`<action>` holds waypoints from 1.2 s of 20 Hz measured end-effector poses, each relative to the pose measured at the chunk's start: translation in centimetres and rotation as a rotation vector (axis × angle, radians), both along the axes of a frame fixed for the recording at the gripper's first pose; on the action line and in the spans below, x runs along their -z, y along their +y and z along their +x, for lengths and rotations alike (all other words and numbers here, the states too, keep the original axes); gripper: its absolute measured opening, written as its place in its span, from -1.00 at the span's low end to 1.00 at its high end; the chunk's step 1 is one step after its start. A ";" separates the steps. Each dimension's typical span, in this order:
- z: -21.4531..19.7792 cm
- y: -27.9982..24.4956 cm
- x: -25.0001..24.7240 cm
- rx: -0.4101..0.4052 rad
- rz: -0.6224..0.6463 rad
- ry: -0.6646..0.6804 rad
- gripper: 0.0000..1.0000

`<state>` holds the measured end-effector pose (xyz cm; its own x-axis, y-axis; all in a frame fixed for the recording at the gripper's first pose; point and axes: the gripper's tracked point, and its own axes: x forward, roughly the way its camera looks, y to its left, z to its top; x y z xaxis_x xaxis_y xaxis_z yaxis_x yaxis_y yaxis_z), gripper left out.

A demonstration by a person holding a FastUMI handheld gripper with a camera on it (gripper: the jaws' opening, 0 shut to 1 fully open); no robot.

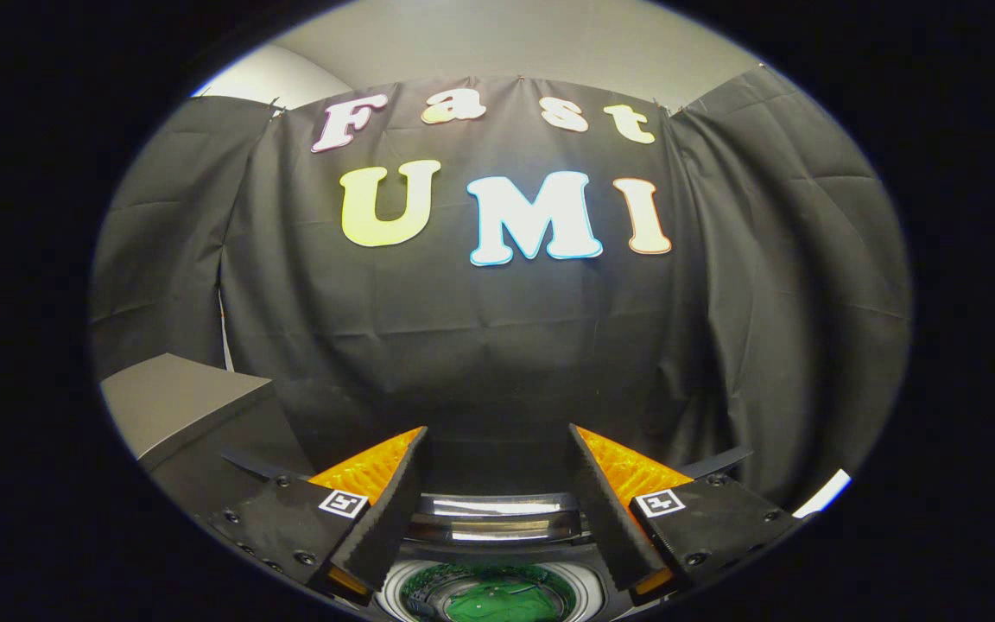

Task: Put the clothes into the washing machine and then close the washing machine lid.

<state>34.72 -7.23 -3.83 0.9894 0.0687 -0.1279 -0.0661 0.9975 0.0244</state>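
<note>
My gripper [497, 436] is held up facing the booth's black cloth wall, its two fingers spread wide apart with nothing between them. Below and between the fingers I see the top of the washing machine [489, 596]: a round opening with a pale ring around it and something green inside the drum [497, 605]. Just beyond the opening stands the raised lid [497, 518], a curved glossy band that catches the light. Whether the green thing is clothing I cannot tell from this sliver.
A grey box-like surface [178, 402] stands to the left of the fingers against the cloth wall. A thin white edge [824, 494] shows low on the right. The black cloth wall hangs close behind the machine.
</note>
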 end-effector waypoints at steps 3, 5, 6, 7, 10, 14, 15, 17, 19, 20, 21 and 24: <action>0.0 0.0 0.0 0.000 0.000 -0.007 0.93; 0.0 0.0 0.0 0.001 0.000 -0.010 0.93; 0.0 0.0 0.0 0.001 0.000 -0.013 0.93; 0.0 0.0 0.0 -0.001 0.001 -0.016 0.93; 0.1 0.1 0.0 -0.013 0.000 -0.013 0.93; 0.0 0.0 0.2 -0.016 0.001 0.008 0.93; 0.0 -0.1 0.6 -0.013 -0.005 0.038 0.93; -0.1 0.0 1.0 -0.012 0.008 0.083 0.93; 0.0 -0.2 0.9 -0.006 0.018 0.090 0.93; 0.0 -0.2 1.0 -0.005 0.016 0.095 0.93; 0.0 -0.1 1.1 -0.006 0.013 0.103 0.93; 0.0 -0.1 1.2 -0.007 0.009 0.115 0.93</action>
<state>34.72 -7.32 -4.98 0.9676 0.0776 -0.2403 -0.0697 0.9967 0.0415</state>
